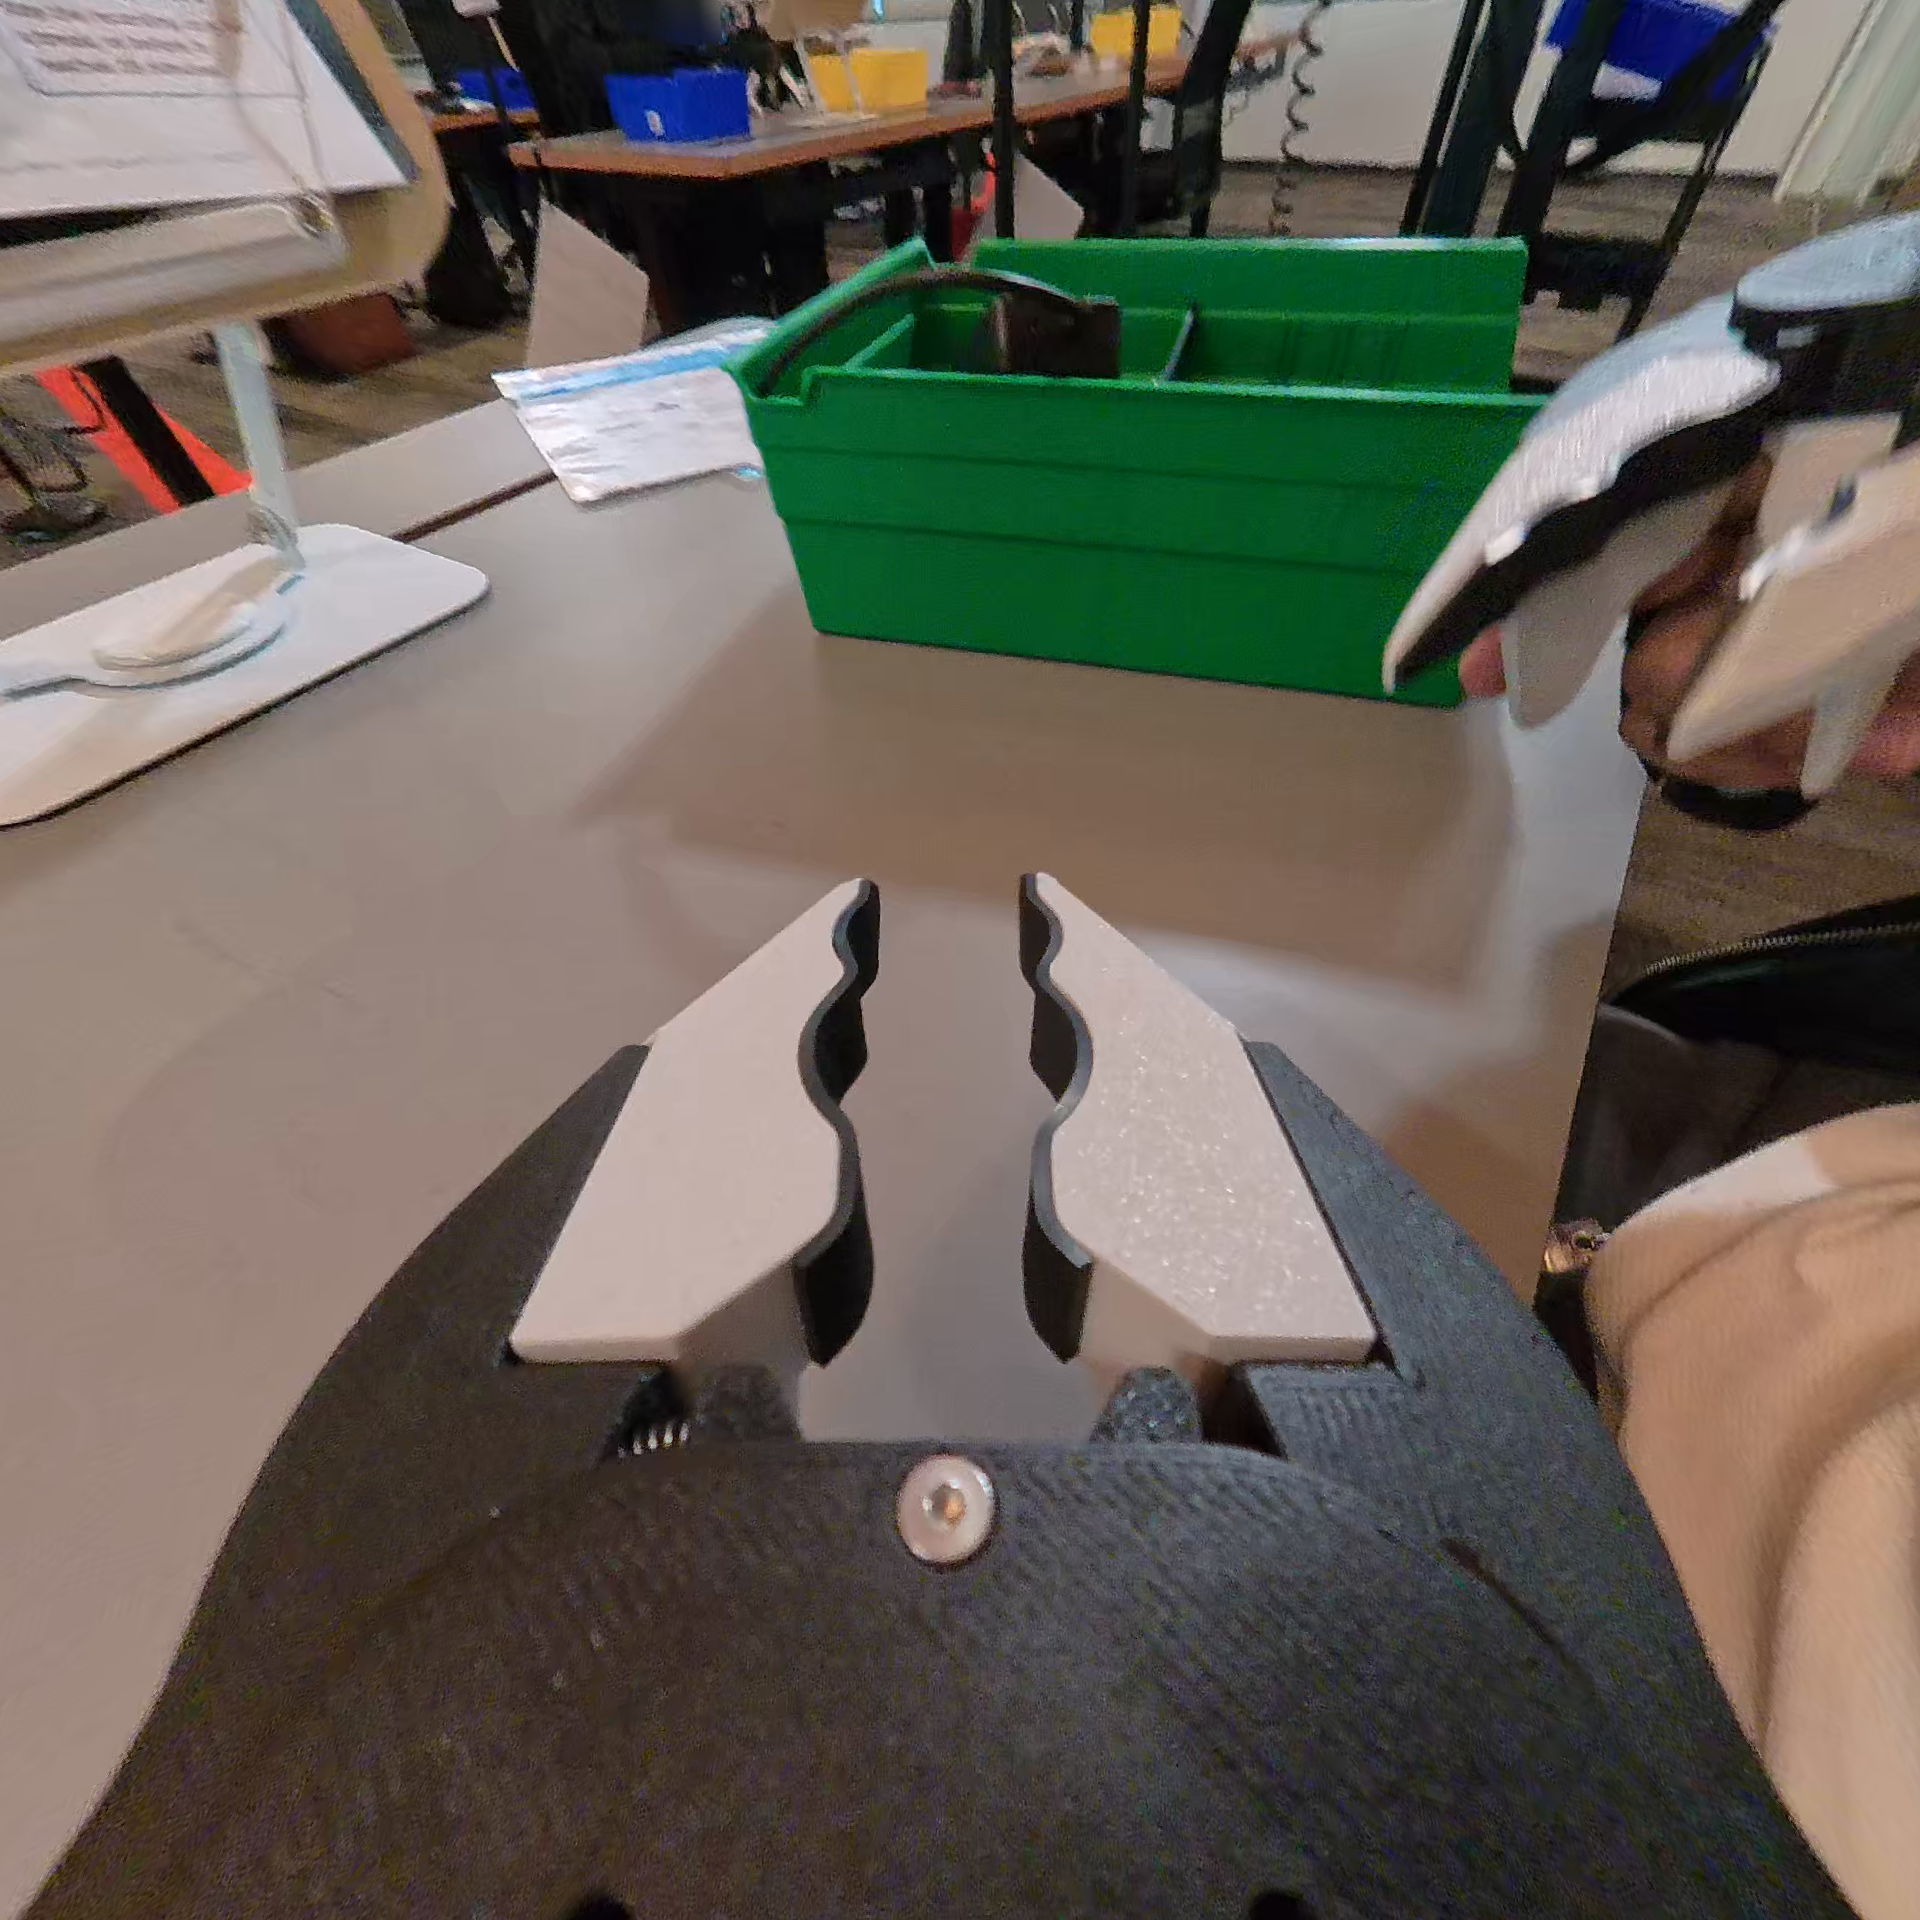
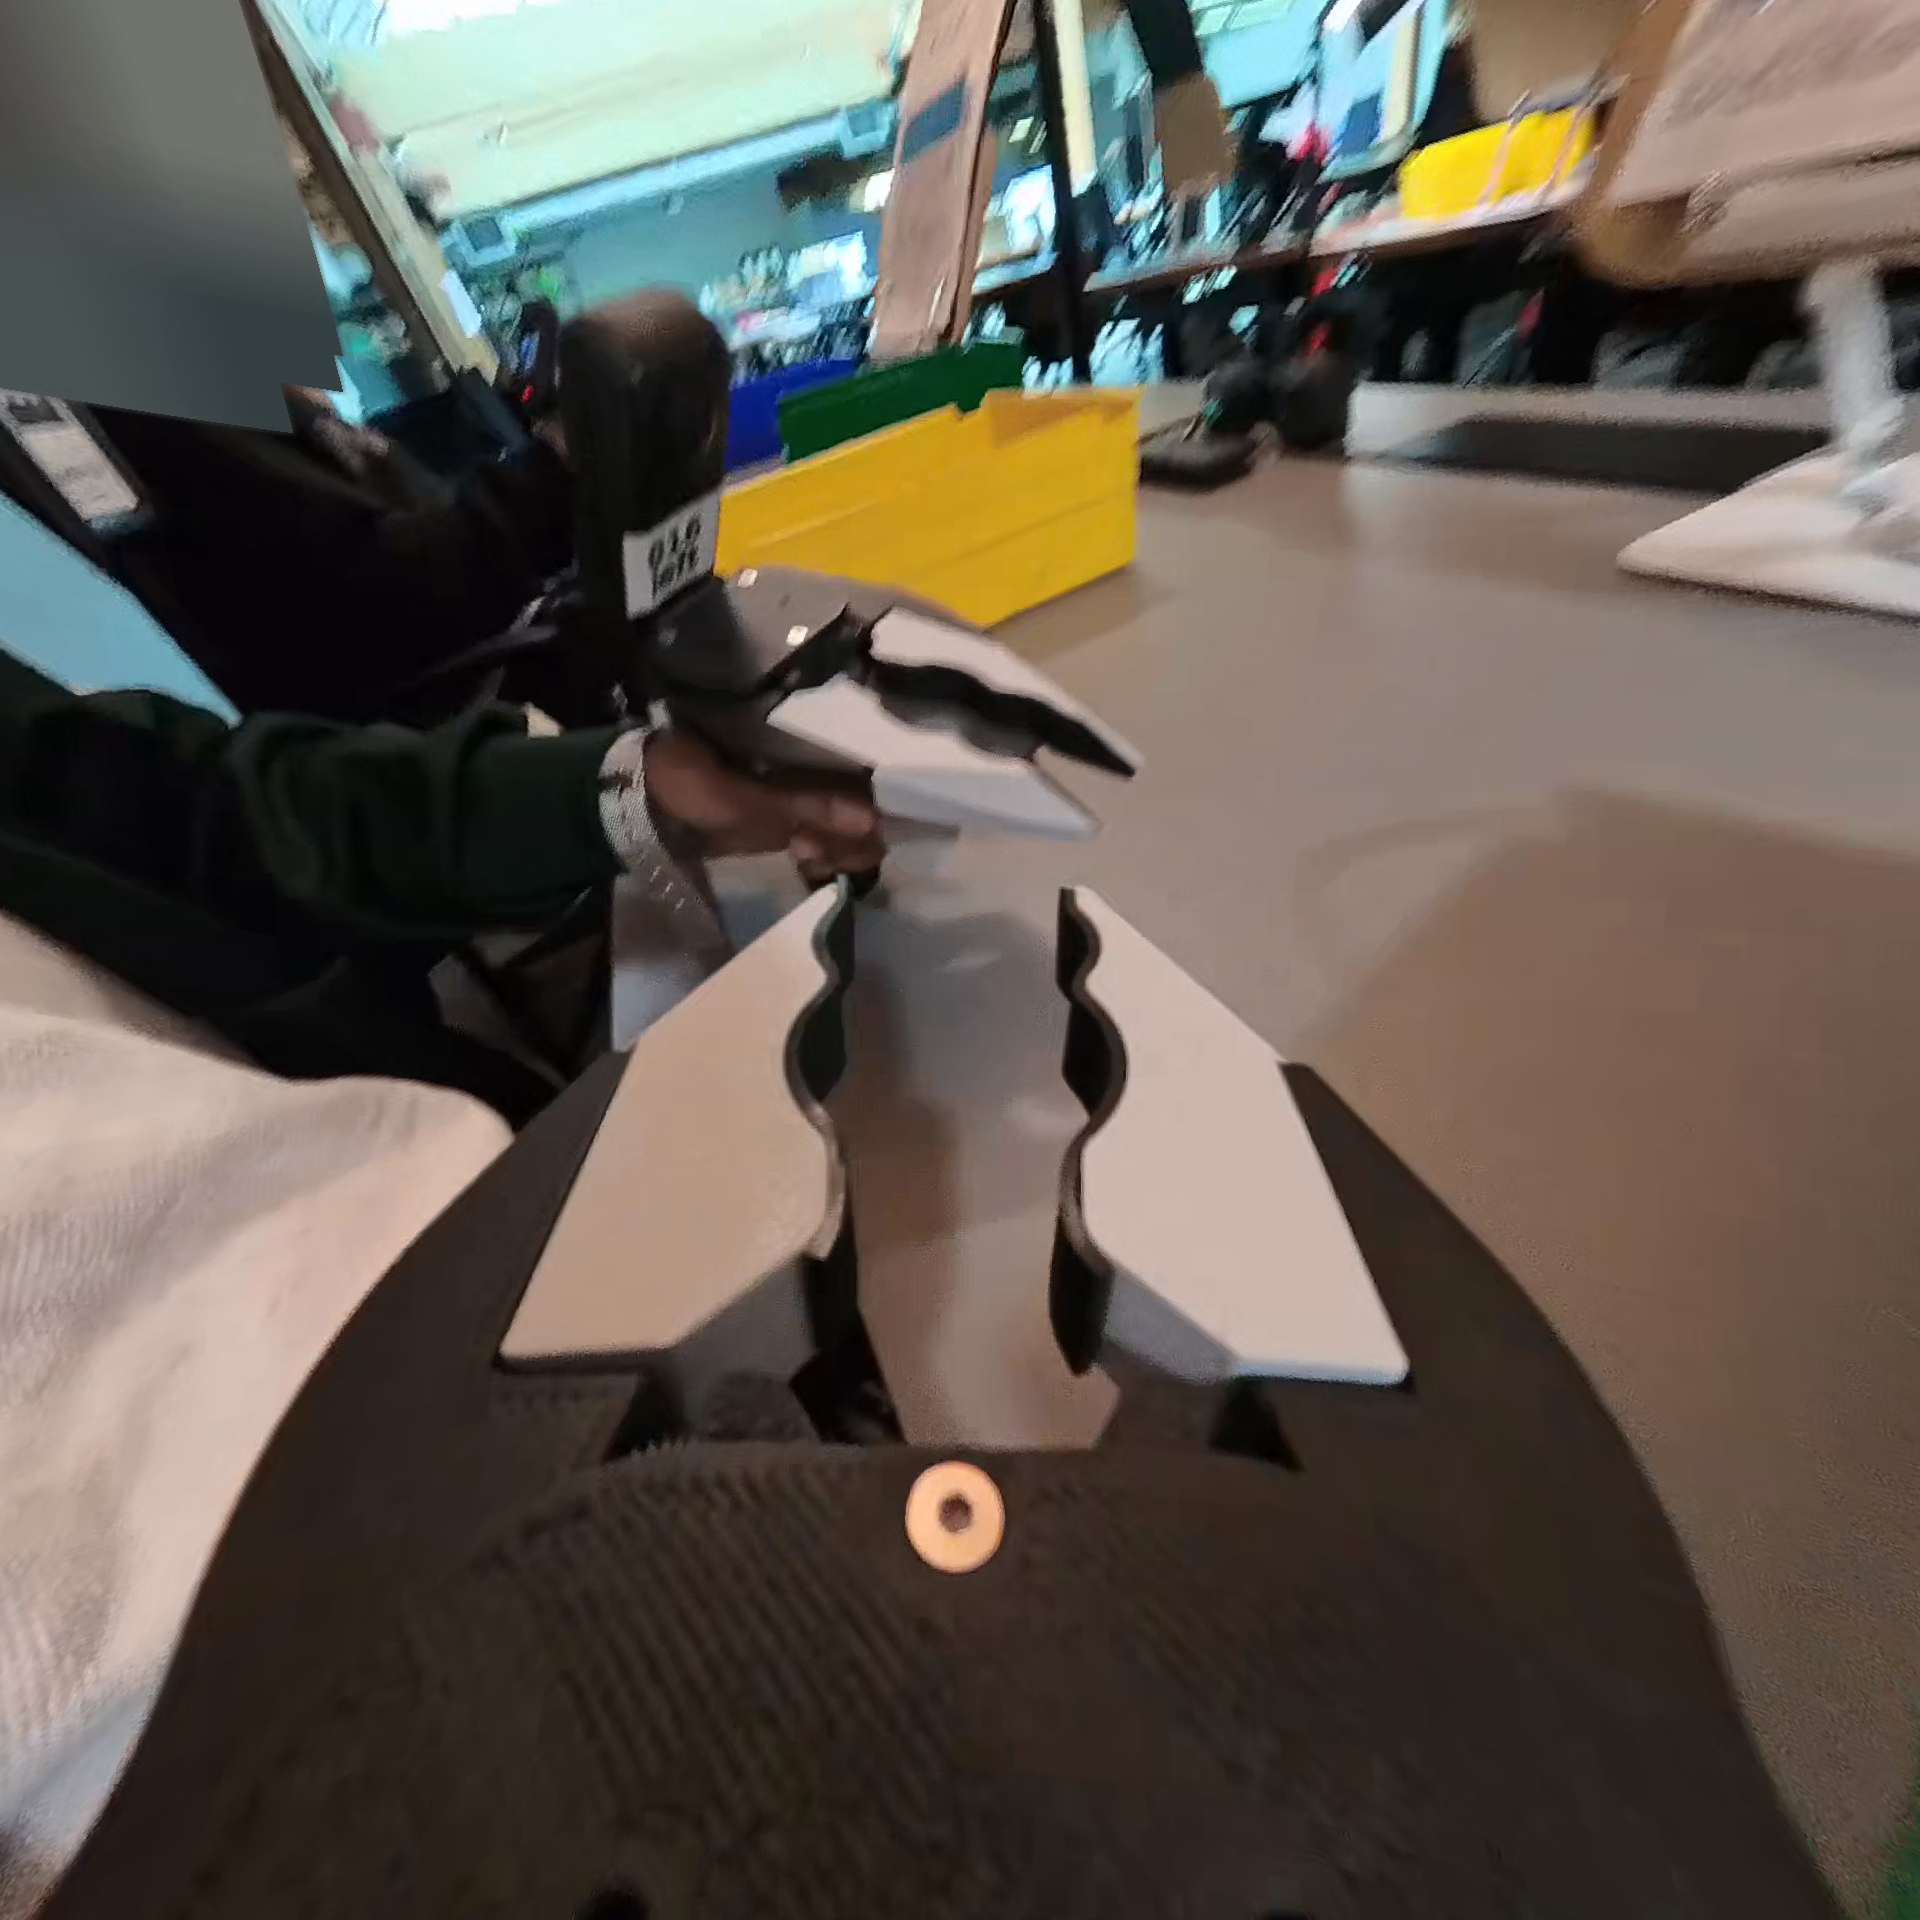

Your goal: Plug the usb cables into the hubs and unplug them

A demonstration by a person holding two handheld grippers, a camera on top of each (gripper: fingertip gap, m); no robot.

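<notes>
Only the left wrist view takes in the green plastic bin with inner dividers, standing on the smooth beige tabletop well ahead of the left gripper; a dark boxy object sits in one of its rear compartments with a thin black cable arching from it over the bin's left rim, though whether that object is a hub cannot be told. A clear plastic sleeve with printed paper lies just beside the bin's left end, and a white stand with a flat base is off to the left. The right wrist view, blurred, shows instead a yellow plastic bin far across the table and a person's dark-sleeved arm holding the left gripper, its fingers nearly together. The right gripper hangs over bare table, fingers parted and holding nothing; the left gripper's fingers are likewise spread and empty. The cable and dark object lie well beyond both sets of fingers, touching neither.
</notes>
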